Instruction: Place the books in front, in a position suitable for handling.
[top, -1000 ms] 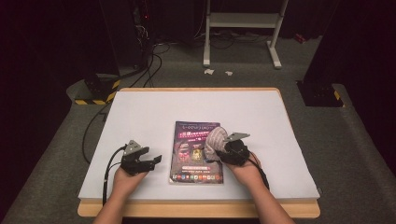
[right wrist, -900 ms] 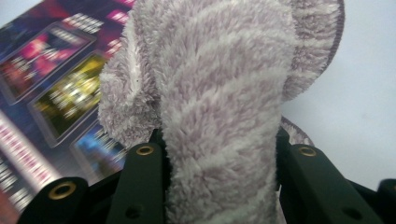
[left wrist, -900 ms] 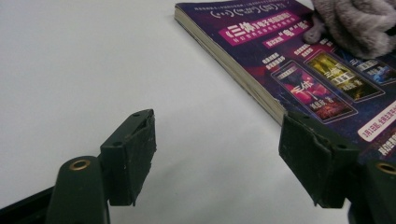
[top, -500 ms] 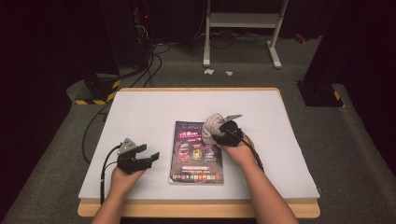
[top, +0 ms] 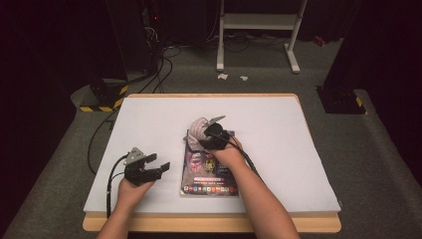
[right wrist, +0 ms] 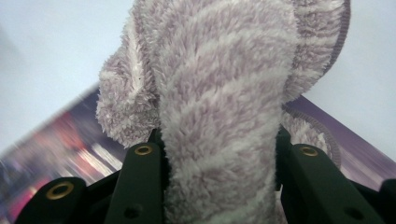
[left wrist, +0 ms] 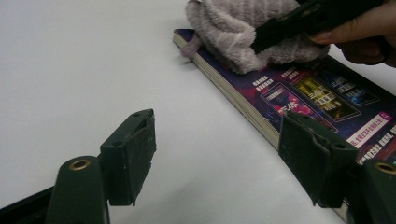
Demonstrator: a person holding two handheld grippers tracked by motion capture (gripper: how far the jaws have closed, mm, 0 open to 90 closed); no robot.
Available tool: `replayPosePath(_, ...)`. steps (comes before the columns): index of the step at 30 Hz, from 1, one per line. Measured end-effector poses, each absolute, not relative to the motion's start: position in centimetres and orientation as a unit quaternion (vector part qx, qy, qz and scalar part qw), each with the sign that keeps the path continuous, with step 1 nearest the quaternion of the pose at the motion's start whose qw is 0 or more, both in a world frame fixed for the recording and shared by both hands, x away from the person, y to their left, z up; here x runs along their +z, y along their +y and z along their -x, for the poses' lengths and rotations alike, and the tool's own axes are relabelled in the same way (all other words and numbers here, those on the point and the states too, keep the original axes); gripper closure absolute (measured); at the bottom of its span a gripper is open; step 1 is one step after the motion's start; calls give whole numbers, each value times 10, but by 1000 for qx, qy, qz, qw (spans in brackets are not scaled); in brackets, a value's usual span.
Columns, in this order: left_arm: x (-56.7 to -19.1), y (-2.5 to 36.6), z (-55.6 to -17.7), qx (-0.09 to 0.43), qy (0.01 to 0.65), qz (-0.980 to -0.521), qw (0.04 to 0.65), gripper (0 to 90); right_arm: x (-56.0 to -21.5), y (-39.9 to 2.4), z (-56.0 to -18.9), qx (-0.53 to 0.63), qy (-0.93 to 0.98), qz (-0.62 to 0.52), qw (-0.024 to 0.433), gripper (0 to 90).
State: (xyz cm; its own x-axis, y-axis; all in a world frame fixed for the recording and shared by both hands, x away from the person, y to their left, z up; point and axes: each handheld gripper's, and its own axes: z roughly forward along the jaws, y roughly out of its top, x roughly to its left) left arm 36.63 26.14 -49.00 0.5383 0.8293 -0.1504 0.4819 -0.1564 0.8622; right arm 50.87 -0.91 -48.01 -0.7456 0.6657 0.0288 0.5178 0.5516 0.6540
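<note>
White paper covers the table [top: 149, 114], with dark floor behind it. Near the front edge, the left gripper [top: 158, 169] rests low with its jaws wide apart and nothing between them, pointing at the book [top: 209, 172]. Farther in, the right gripper [top: 208, 130] squeezes a fluffy purple cloth [top: 198, 128] at the book's far end. I think the cloth is soft, light and floppy, so pinching a thick fold works best. That arm reaches forward over the book
</note>
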Motion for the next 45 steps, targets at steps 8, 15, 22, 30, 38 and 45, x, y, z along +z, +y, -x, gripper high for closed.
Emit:
replayPosePath(8, -490, 262, -366, 173, 443, -738, 479, 275, -479, 24, -508, 329, 884, -312, 111, 616)
replayPosePath(15, -491, 260, -365, 171, 443, -744, 470, 274, -479, 4, -512, 331, 880, -322, 109, 614)
replayPosePath(22, -492, 259, -366, 170, 447, -743, 468, 288, -479, -41, -516, 320, 873, -346, 127, 614)
replayPosePath(30, -492, 255, -365, 190, 440, -749, 458, 326, -479, -96, -517, 318, 854, -387, 142, 610)
replayPosePath(38, -493, 252, -366, 192, 433, -756, 452, 340, -482, -116, -514, 324, 844, -402, 143, 606)
replayPosePath(45, -493, 251, -365, 189, 429, -757, 456, 332, -481, -108, -515, 321, 845, -401, 149, 604)
